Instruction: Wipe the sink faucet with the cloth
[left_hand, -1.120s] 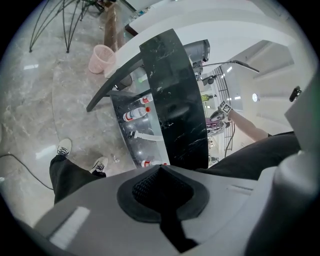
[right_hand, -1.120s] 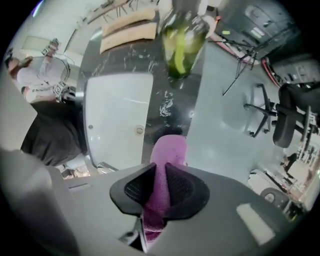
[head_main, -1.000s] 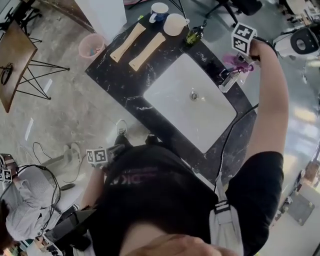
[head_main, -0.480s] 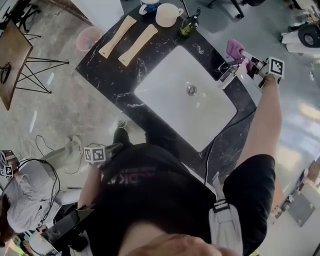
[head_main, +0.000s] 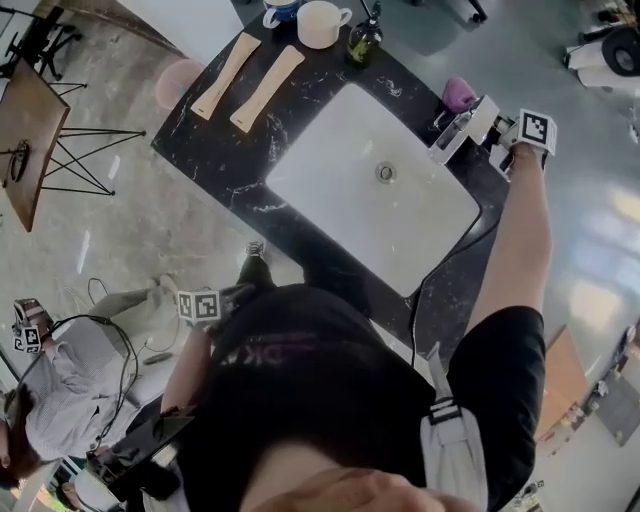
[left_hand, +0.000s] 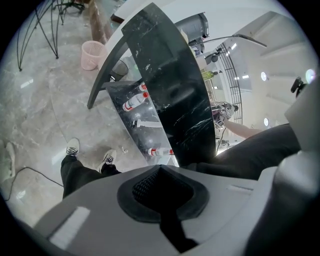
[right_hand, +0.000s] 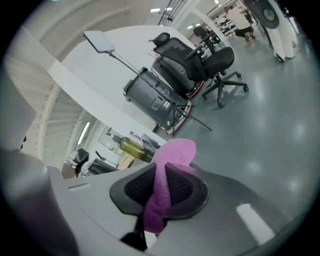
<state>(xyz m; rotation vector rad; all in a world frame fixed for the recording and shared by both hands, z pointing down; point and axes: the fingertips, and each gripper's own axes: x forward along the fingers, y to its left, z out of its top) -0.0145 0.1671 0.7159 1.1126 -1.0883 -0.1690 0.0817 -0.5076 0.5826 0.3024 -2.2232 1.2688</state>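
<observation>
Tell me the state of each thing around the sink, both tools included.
Right tool: shut on the purple cloth.
Left tool: shut, empty.
Purple cloth: pinched between the pads, near the chrome faucet.
Chrome faucet: no water visibly running.
White rectangular sink basin: nothing in it.
Cream ceramic mug: upright.
Green glass bottle: upright.

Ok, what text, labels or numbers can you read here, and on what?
"DK": pink print on the person's black shirt, the rest hidden in a fold.
White bottles: red labels, too small to read.
Left marker cube, right marker cube: square codes, no words.
</observation>
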